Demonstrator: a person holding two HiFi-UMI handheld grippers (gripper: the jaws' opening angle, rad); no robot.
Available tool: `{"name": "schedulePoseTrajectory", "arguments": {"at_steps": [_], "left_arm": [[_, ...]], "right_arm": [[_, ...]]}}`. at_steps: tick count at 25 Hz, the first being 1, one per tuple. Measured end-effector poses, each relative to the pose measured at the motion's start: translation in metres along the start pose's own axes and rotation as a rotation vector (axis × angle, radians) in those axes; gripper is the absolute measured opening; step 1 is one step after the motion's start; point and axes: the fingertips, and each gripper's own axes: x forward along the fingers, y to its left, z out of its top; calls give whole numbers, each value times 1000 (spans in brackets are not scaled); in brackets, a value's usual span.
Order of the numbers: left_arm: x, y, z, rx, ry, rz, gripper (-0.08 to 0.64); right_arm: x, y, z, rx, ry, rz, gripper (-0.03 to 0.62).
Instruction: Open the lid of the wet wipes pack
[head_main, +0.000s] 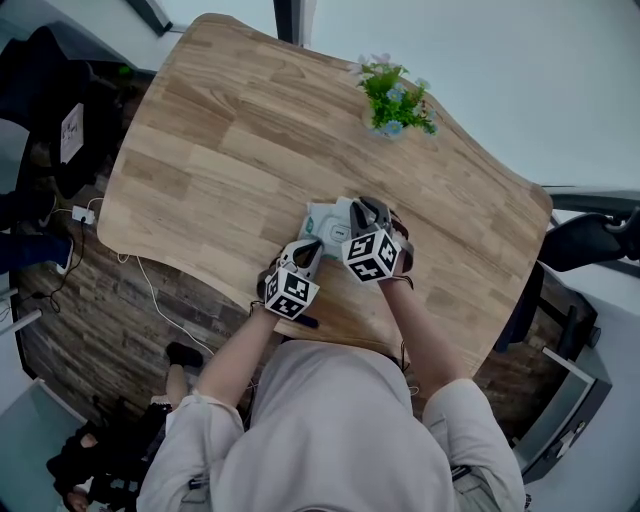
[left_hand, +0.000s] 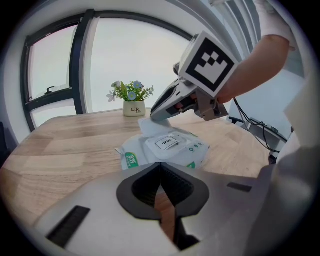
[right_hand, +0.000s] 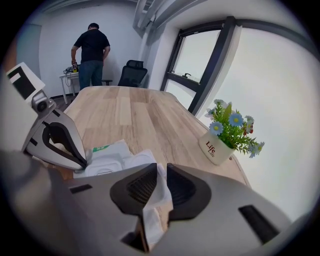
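The white wet wipes pack (head_main: 322, 222) with green print lies on the wooden table (head_main: 220, 150) right in front of me. In the left gripper view its flip lid (left_hand: 168, 143), marked OPEN, lies flat and closed. My right gripper (right_hand: 161, 167) is shut on a thin white flap (right_hand: 156, 200) at the pack's far end, and from the left gripper view that flap (left_hand: 148, 125) is raised under its tip (left_hand: 153, 116). My left gripper (left_hand: 160, 165) is shut, pads together, with its tips (right_hand: 83, 161) at the pack's near edge. That edge is hidden behind the jaws.
A small white pot of blue flowers (head_main: 393, 105) stands at the table's far side, close to the window. A person (right_hand: 91, 47) stands at a desk beyond the table's far end, next to an office chair (right_hand: 132, 72). Cables (head_main: 150, 290) run along the floor on the left.
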Motion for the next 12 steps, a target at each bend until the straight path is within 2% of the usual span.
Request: {"name": "schedulePoseTrajectory", "arguments": {"at_steps": [9,12], "left_arm": [[0,0,0,-3,-3,-8,21],[0,1,0,-2,-2,-8,21]], "right_arm": [[23,4,-17,31,55,37,10],[25,4,-17,41,55,37,8]]}}
